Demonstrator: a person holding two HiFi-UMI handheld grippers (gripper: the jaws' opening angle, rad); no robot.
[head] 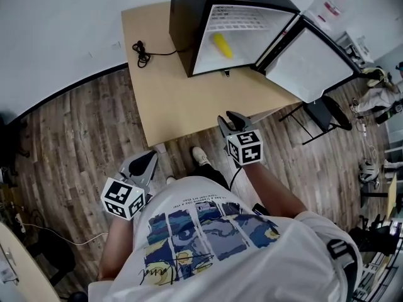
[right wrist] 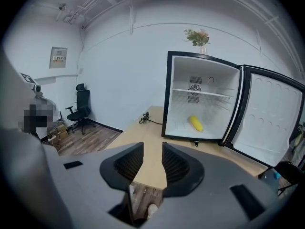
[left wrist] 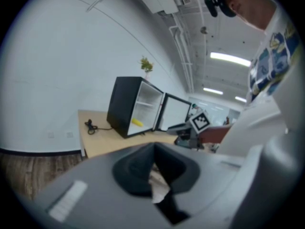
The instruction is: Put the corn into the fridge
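Note:
A yellow corn cob (head: pixel 222 44) lies on the floor of a small black fridge (head: pixel 186 17) that stands on a wooden table (head: pixel 165 102). Its door (head: pixel 311 59) is swung wide open to the right. The right gripper view shows the corn (right wrist: pixel 196 123) under a wire shelf, well ahead of the jaws. My right gripper (head: pixel 232 120) hovers near the table's front edge, its jaws slightly apart with nothing between them (right wrist: pixel 152 152). My left gripper (head: pixel 147 161) hangs low at my left side over the floor, jaw tips together and empty (left wrist: pixel 153 147).
A black cable (head: pixel 142 53) lies coiled on the table left of the fridge. A black office chair (head: pixel 322 114) stands beyond the table's right end, under the open door. A small plant (right wrist: pixel 199 36) sits on top of the fridge. Wood flooring surrounds the table.

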